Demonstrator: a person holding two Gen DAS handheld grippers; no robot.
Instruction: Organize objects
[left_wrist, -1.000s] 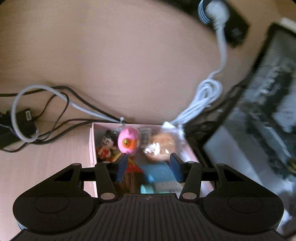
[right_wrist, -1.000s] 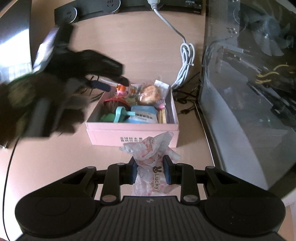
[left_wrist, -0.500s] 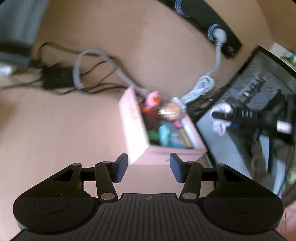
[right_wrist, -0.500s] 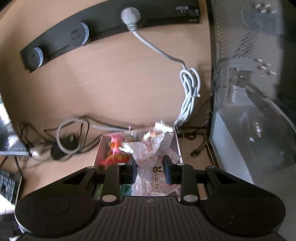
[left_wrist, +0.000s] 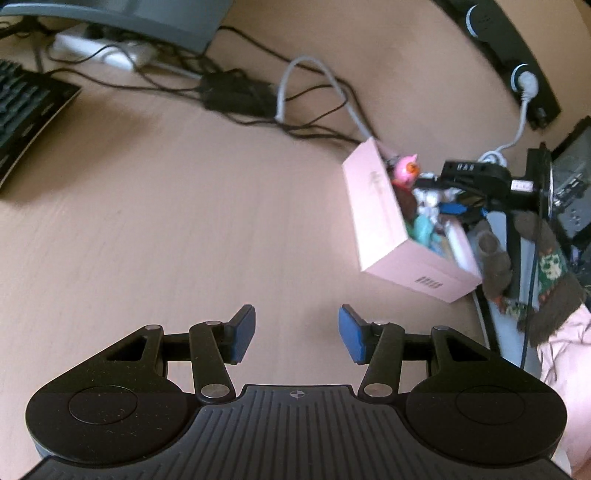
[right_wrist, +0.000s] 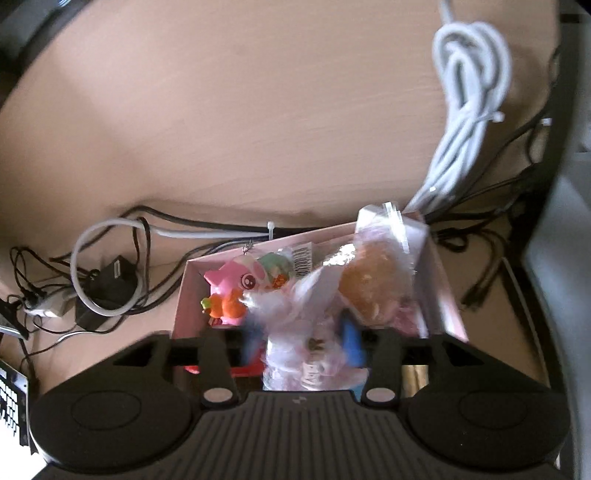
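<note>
A pink box full of small toys and snacks stands on the wooden desk, to the right in the left wrist view. My left gripper is open and empty, well back from the box. My right gripper hovers over the box with its blurred jaws spread around a pink-and-white "Lucky" plastic bag. A pink pig toy and a wrapped bun lie in the box. The right gripper also shows over the box in the left wrist view.
Tangled cables and a black adapter lie left of the box. A bundled white cord runs to a black power strip. A keyboard sits far left. A computer case stands right of the box.
My left gripper pulled back and left, away from the box. My right gripper carried the bag forward over the box, and its jaws have spread apart.
</note>
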